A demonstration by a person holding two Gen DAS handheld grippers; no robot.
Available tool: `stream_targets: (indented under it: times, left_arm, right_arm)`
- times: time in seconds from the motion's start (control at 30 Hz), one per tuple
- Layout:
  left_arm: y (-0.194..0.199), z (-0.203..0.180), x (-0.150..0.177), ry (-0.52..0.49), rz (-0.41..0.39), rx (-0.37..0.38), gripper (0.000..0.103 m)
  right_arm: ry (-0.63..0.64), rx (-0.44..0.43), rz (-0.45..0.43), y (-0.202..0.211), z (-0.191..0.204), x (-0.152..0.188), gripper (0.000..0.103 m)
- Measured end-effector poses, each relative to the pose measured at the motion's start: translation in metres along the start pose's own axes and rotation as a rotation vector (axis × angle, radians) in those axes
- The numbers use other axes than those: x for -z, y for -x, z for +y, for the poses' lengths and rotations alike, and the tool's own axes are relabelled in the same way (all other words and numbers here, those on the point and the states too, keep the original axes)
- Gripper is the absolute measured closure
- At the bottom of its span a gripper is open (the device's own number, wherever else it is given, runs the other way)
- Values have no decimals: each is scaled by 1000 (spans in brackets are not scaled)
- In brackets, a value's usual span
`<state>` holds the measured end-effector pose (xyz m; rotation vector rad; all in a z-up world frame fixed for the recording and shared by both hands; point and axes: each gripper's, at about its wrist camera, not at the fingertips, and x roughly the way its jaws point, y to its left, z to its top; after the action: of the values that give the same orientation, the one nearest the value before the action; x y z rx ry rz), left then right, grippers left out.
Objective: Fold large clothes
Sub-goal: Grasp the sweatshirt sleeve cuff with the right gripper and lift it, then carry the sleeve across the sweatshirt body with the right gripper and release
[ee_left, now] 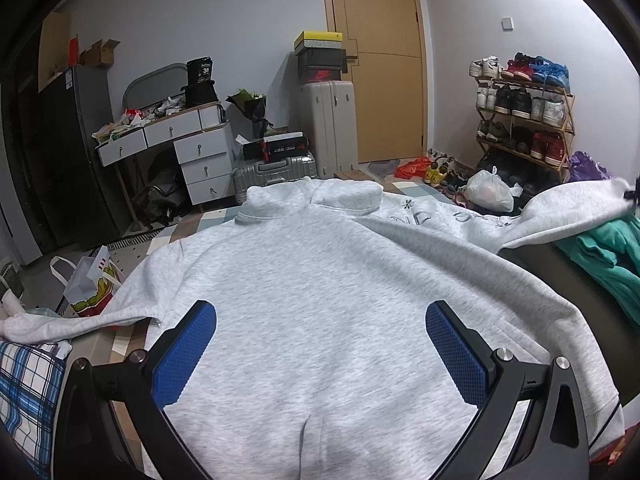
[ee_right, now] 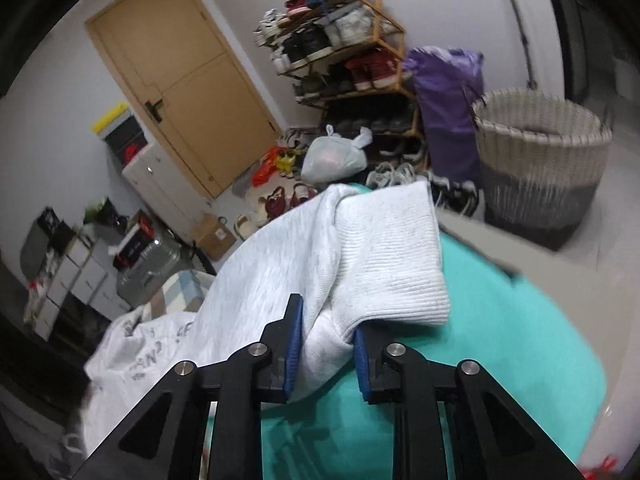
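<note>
A light grey hoodie lies spread flat, back up, with its hood at the far end. My left gripper is open just above the hoodie's lower body, blue pads wide apart and empty. My right gripper is shut on the hoodie's ribbed sleeve cuff and holds the sleeve lifted over a teal garment. In the left wrist view that sleeve stretches off to the far right.
A teal garment lies at the right. A plaid cloth and a paper bag are at the left. A woven basket, a shoe rack, suitcases and a drawer desk stand around.
</note>
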<state>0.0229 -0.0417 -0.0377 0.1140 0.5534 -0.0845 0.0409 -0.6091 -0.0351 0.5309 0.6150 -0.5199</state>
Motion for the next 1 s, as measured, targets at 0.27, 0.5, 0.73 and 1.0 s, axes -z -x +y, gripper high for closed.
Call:
stream_targets:
  times: [0.27, 0.5, 0.73, 1.0]
  left_arm:
    - [-2, 11, 1, 13, 4, -22, 1]
    - [0, 30, 2, 31, 3, -37, 1]
    - [19, 72, -3, 103, -57, -86, 1]
    - [40, 164, 1, 376, -106, -247, 1]
  right_arm:
    - [132, 152, -148, 13, 54, -68, 87]
    - [176, 287, -234, 11, 96, -100, 88]
    - [254, -28, -257, 45, 204, -91, 88]
    - [463, -544, -119, 64, 414, 25, 95]
